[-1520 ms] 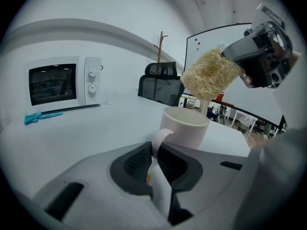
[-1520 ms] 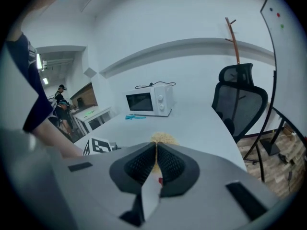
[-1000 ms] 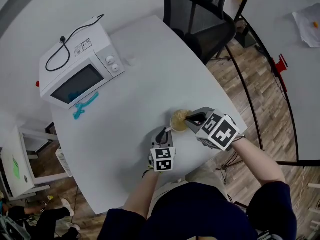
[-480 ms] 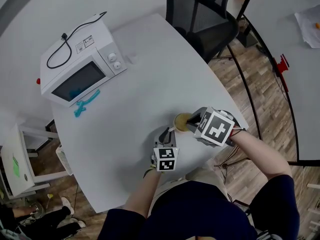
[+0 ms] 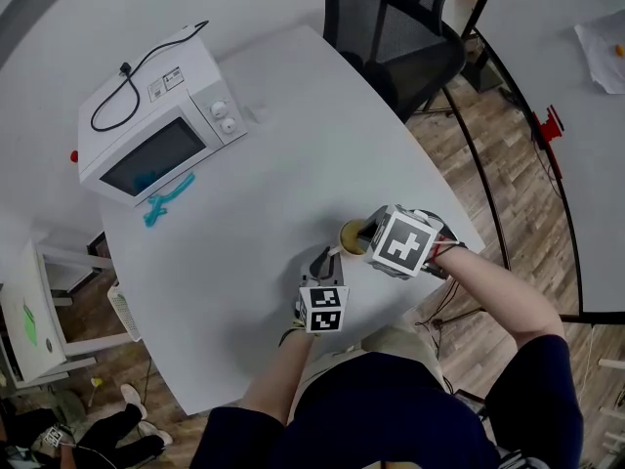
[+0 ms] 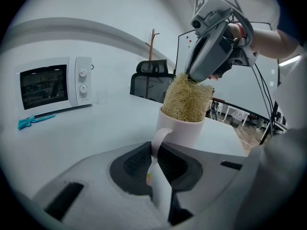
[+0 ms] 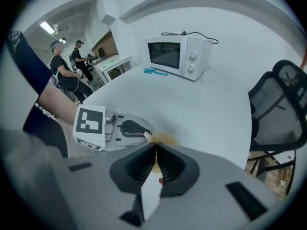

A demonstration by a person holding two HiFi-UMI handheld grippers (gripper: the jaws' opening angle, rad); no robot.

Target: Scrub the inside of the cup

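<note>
A white cup [image 6: 186, 127] stands near the table's front edge, and a yellow fibrous scrubber [image 6: 187, 97] fills its mouth. My left gripper [image 6: 154, 158] is shut on the cup's handle [image 6: 158, 139], with the cup just beyond its jaws. My right gripper [image 6: 194, 75] comes down steeply from above, shut on the top of the scrubber [image 7: 164, 138]. In the head view the cup [image 5: 350, 238] shows between the left gripper [image 5: 322, 259] and the right gripper [image 5: 368, 233], whose marker cube hides part of the rim. The cup's inside is hidden.
A white microwave [image 5: 156, 130] stands at the table's far left with a teal tool [image 5: 166, 205] in front of it. A black office chair [image 5: 391, 27] stands past the far edge. The table's edge [image 5: 444, 203] runs just right of the cup. People stand in the background [image 7: 67, 71].
My right gripper has sunk and tipped more steeply over the cup, pushing the scrubber down; its marker cube now hides more of the cup. The left gripper and the cup have stayed put.
</note>
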